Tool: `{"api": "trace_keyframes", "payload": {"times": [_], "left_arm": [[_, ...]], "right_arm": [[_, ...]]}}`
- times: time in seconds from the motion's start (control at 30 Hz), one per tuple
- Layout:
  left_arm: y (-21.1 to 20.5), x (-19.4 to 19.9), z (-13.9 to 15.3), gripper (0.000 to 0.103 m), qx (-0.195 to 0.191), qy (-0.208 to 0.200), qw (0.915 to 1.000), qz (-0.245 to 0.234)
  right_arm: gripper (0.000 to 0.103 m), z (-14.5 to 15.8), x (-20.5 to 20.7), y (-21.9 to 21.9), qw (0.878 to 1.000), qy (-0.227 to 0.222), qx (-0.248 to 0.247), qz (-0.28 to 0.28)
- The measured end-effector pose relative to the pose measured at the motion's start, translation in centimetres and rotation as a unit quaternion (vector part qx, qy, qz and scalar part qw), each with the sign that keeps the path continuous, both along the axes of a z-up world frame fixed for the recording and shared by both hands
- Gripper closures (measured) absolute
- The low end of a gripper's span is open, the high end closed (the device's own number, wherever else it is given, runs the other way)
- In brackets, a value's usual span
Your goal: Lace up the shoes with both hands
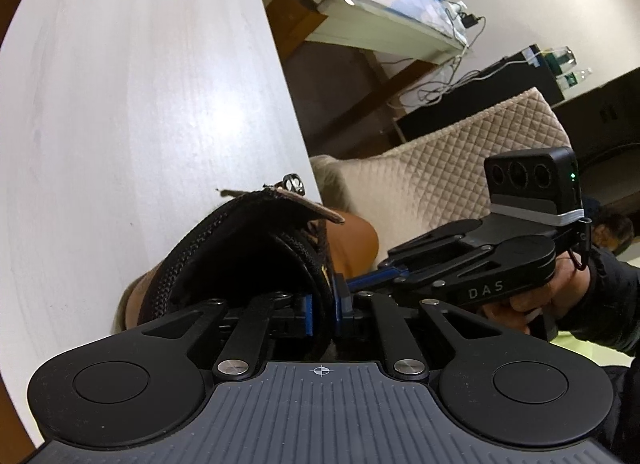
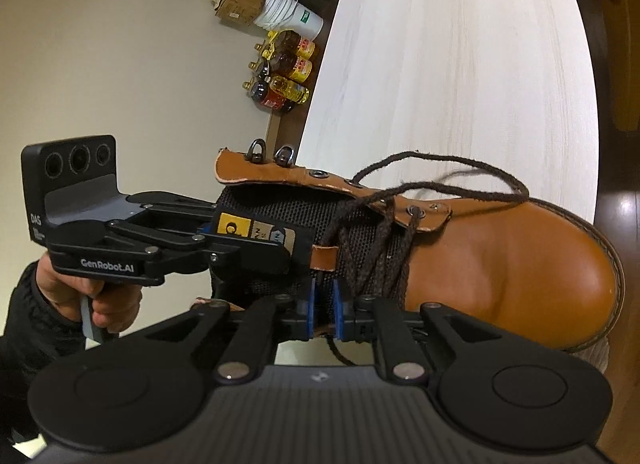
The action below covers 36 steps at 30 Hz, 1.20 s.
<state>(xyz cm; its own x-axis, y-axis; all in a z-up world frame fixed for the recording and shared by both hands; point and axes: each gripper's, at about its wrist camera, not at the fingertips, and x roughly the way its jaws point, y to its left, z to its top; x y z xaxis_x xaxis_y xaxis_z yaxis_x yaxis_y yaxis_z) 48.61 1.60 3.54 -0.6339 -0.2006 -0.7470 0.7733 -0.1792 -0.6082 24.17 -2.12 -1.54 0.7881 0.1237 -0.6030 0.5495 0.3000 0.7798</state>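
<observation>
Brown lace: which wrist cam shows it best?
Right wrist view. The brown lace shows crisscrossed through the lower eyelets of the tan boot, with a loose loop lying over the white table. The left wrist view shows only a short stretch of lace beside the boot's dark collar.

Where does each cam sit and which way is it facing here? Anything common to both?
Left wrist: on the left claw, looking down along its fingers at the tan leather boot's collar; right claw and its hand enter from the right.
Right wrist: on the right claw, facing the boot's side and dark brown lace; left claw and hand at the left.
Shared: boot, white wood-grain table, the opposite claw.
</observation>
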Motion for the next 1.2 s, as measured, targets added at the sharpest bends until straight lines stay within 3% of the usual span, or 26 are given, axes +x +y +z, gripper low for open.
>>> {"api": "trace_keyframes", "payload": {"times": [0.1,0.17,0.27,0.47,0.63,0.93,1.03,1.2], "left_arm": [[0.0,-0.1,0.0,0.094,-0.001,0.000,1.0000,-0.003],[0.0,0.0,0.0,0.094,-0.002,-0.001,1.0000,-0.003],[-0.1,0.3,-0.1,0.094,0.000,0.001,1.0000,-0.001],[-0.1,0.7,-0.5,0.093,0.004,0.008,0.9999,0.007],[-0.4,0.7,-0.8,0.093,0.014,0.019,0.9996,0.017],[-0.5,0.8,-1.1,0.095,0.021,0.035,0.9990,0.015],[-0.6,1.0,-1.2,0.095,0.022,0.039,0.9989,0.015],[-0.6,1.3,-1.2,0.094,0.024,0.043,0.9988,0.009]], "right_arm": [[0.091,-0.2,0.2,-0.1,1.000,0.000,-0.009,0.006],[0.100,-0.3,0.3,-0.2,1.000,-0.002,-0.014,0.009],[0.102,0.1,0.5,-0.1,0.999,-0.002,-0.026,0.022],[0.102,1.0,-0.9,0.1,0.999,-0.012,0.010,0.040],[0.089,0.9,-0.3,-0.3,1.000,0.004,0.001,0.020],[0.090,1.0,0.4,0.2,1.000,0.020,-0.005,-0.003],[0.100,1.2,0.2,0.3,1.000,0.021,-0.012,-0.004],[0.102,1.6,0.0,0.5,1.000,0.017,-0.015,0.005]]}}
